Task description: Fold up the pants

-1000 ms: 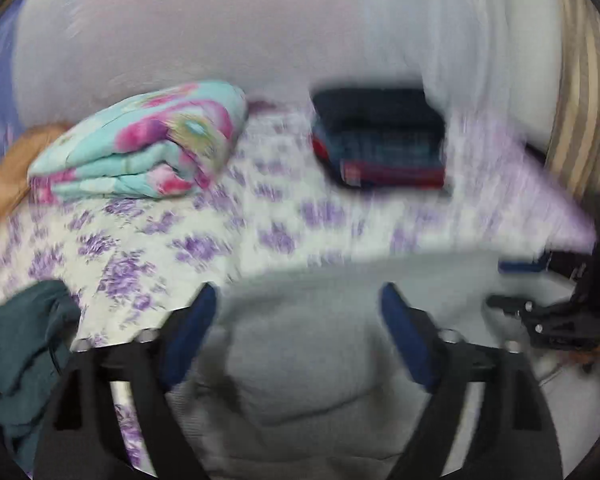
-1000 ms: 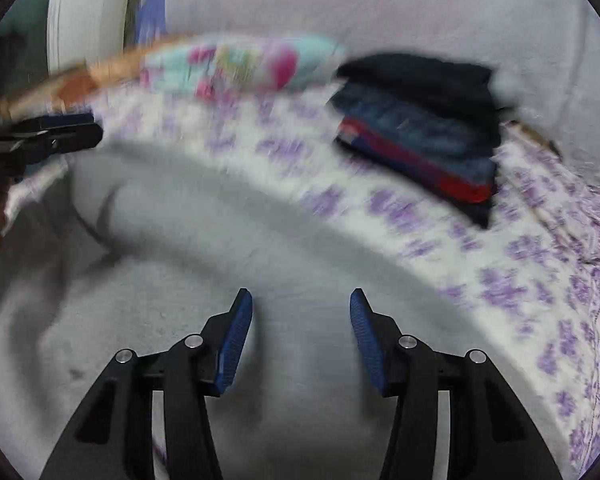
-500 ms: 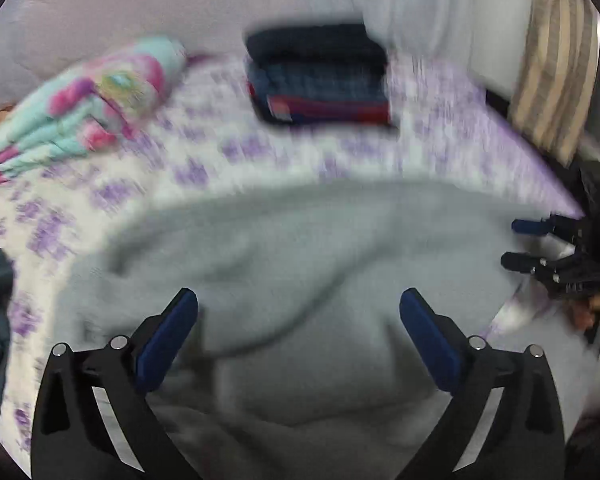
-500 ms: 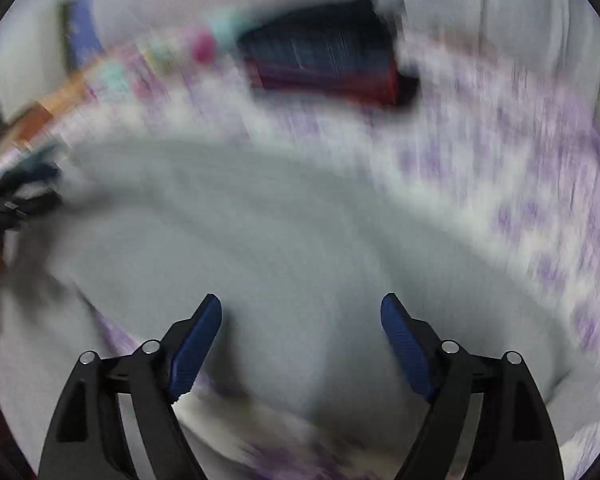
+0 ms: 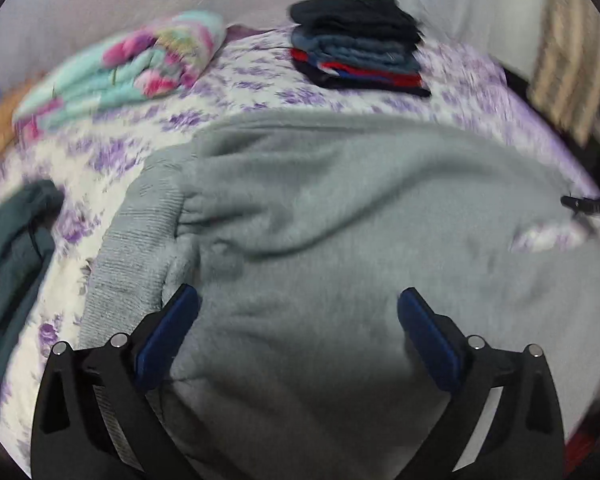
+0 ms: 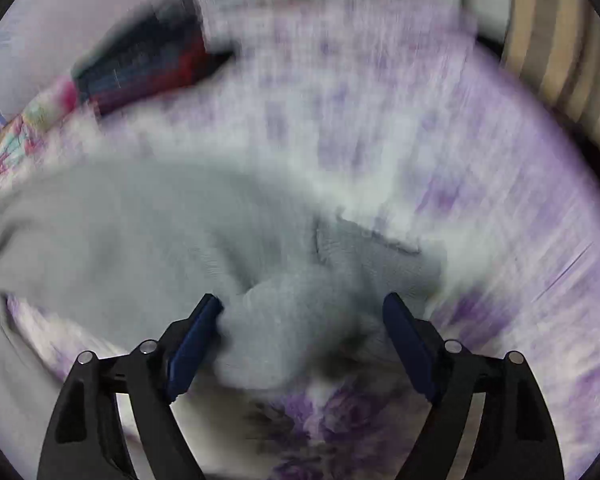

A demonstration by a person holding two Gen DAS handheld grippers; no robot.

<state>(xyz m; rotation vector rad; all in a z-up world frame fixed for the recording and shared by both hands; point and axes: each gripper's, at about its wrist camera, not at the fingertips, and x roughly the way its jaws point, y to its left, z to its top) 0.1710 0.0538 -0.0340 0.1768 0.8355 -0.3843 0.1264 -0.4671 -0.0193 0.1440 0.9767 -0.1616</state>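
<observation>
Grey pants (image 5: pixel 340 208), no legible label or writing

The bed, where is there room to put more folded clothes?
Bare sheet lies between the flowery blanket and the folded stack. The grey pants fill the near side; a dark green garment crowds the left.

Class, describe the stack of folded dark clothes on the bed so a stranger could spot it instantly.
Start at the bed with the purple-flowered sheet. At its far edge, near the wall, sits the stack of folded dark clothes, right of a turquoise-and-pink floral quilt. Unlike the quilt, it is navy and black with red stripes.
</observation>
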